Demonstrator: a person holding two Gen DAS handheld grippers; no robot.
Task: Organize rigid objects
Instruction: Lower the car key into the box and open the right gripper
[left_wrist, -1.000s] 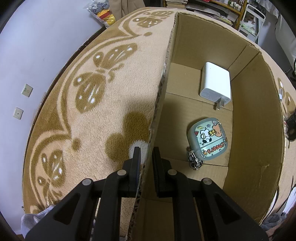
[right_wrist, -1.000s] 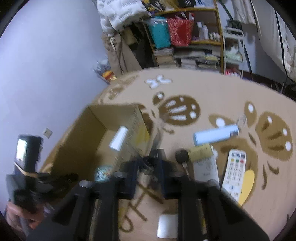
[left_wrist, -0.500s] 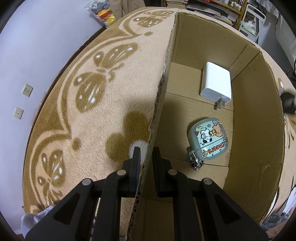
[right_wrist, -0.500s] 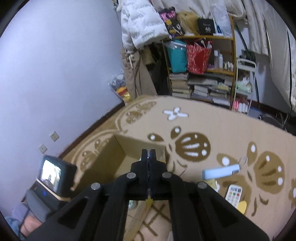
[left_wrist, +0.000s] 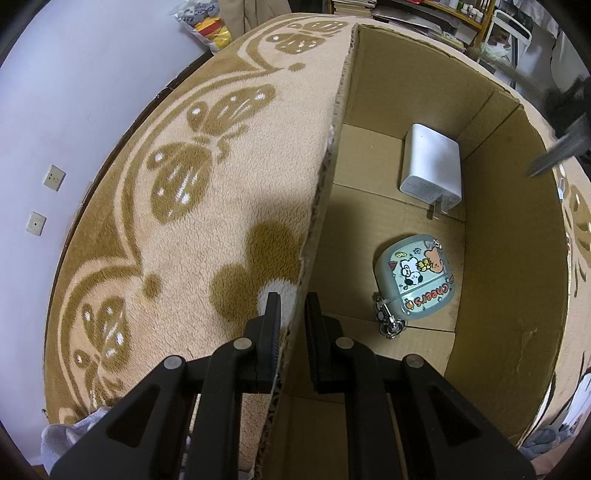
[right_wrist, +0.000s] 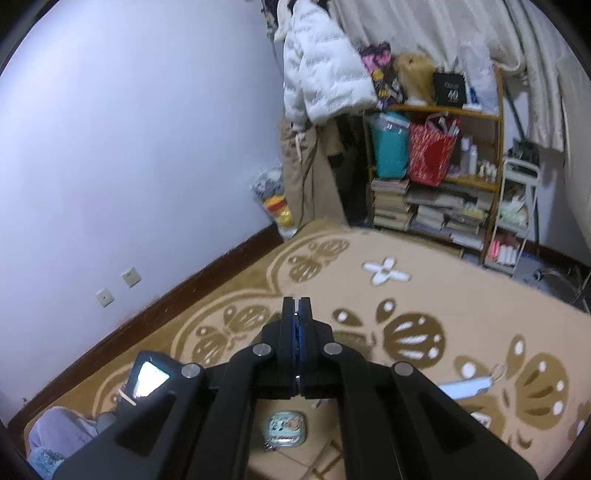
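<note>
the beige fleece rug with brown butterfly patterns (left_wrist: 207, 206) covered the floor, and on it stood the open brown cardboard box (left_wrist: 517, 258). the left tongs (left_wrist: 291, 306) straddled the box's near wall, one finger outside and one inside, seemingly pinching it to steady it. the right tongs (right_wrist: 296, 306) were pressed together and empty, raised above the box. inside lay the white square power adapter (left_wrist: 430, 168) near the far corner and the grey-green cartoon-printed earbud case with a keychain (left_wrist: 419, 280) closer in. two items looked sorted; a pale blue object (right_wrist: 465, 386) on the rug probably remained.
</note>
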